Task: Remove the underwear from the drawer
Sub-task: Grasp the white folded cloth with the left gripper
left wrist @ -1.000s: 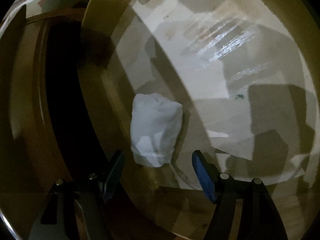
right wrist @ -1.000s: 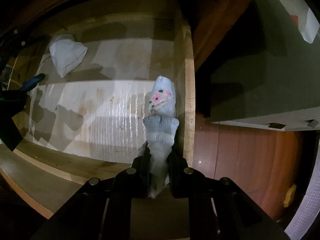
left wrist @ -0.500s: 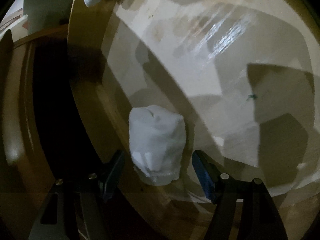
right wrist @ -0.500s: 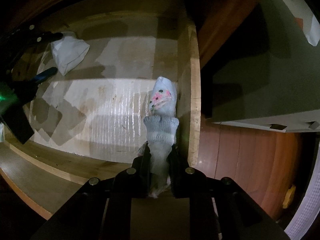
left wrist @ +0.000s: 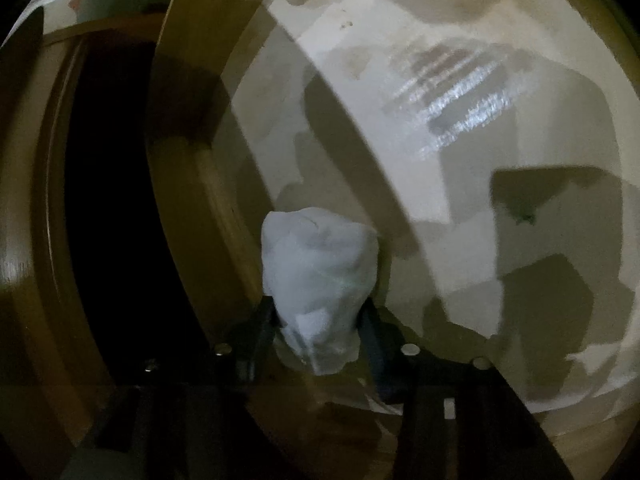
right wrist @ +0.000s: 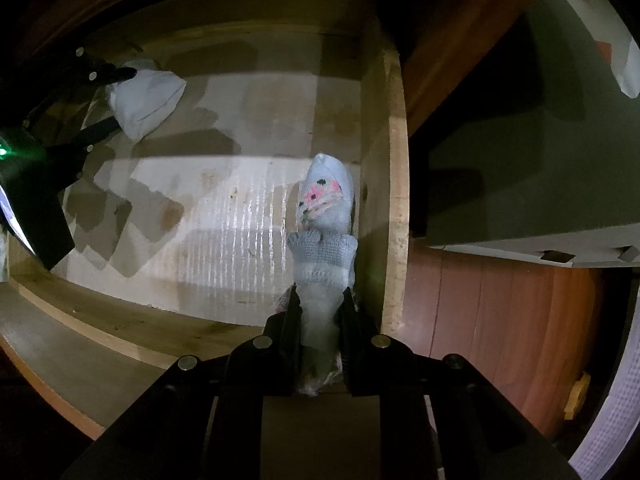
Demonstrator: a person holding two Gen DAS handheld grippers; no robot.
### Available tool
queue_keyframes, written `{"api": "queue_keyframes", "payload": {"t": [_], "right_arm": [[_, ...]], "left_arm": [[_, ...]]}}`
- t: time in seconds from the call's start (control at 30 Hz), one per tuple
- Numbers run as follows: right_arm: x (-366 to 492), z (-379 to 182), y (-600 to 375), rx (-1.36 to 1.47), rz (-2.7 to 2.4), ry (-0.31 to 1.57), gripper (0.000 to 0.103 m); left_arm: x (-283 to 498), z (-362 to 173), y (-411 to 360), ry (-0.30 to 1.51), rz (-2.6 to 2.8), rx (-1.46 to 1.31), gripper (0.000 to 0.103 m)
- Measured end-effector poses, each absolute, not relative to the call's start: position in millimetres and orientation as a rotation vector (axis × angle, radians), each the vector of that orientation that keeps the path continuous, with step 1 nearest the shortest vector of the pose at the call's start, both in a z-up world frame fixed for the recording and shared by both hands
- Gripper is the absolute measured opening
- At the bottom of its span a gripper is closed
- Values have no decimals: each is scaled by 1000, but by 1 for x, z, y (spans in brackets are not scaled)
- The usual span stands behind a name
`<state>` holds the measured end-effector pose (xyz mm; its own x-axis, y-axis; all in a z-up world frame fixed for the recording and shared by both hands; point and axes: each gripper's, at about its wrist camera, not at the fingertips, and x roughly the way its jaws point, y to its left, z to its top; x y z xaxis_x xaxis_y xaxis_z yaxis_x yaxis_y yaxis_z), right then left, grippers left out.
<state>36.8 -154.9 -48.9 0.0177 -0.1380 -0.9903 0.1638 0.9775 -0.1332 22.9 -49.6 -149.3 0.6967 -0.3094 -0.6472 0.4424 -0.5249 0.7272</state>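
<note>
L gripper point(left wrist: 318, 316) jaws closing on the white bundle point(left wrist: 318, 280) at the drawer point(right wrist: 394, 184) floor's far-left corner, pads pressing its sides, while R gripper point(right wrist: 320, 308) jaws are clamped tight on the patterned sock point(right wrist: 326, 216) by the drawer's right wall.

Left wrist view looks obliquely down, close over the drawer point(left wrist: 192, 92) floor, toward its far side wall; right wrist view looks straight down beside that wall point(right wrist: 394, 184); both share the lined floor and the white bundle point(left wrist: 318, 280).
</note>
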Motion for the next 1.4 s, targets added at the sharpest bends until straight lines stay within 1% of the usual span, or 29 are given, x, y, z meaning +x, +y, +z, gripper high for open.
{"api": "queue_keyframes", "payload": {"t": [0.03, 0.1, 0.3, 0.6, 0.8, 1.03, 1.17, 1.4], "right_arm": [[37, -49, -155, 21, -234, 1535, 16], [36, -49, -154, 21, -231, 1536, 16], [35, -47, -154, 21, -225, 1536, 16], [36, -47, -154, 21, -223, 1537, 16], [36, -48, -154, 23, -223, 1538, 16], [37, -46, -153, 25, -216, 1539, 16], [37, -45, -153, 25, -212, 1539, 16], [36, -44, -156, 38, -210, 1539, 16]], "left_arm": [[22, -146, -49, 127, -945, 1885, 35], [21, -141, -50, 191, -956, 1849, 35], [14, -138, -49, 287, -961, 1803, 34], [25, -120, -56, 563, -945, 1651, 32], [48, -100, -61, 768, -946, 1465, 31], [72, -73, -51, 1018, -940, 1143, 31], [77, -63, -40, 1089, -928, 1020, 31], [70, -51, -27, 1133, -916, 876, 31]]}}
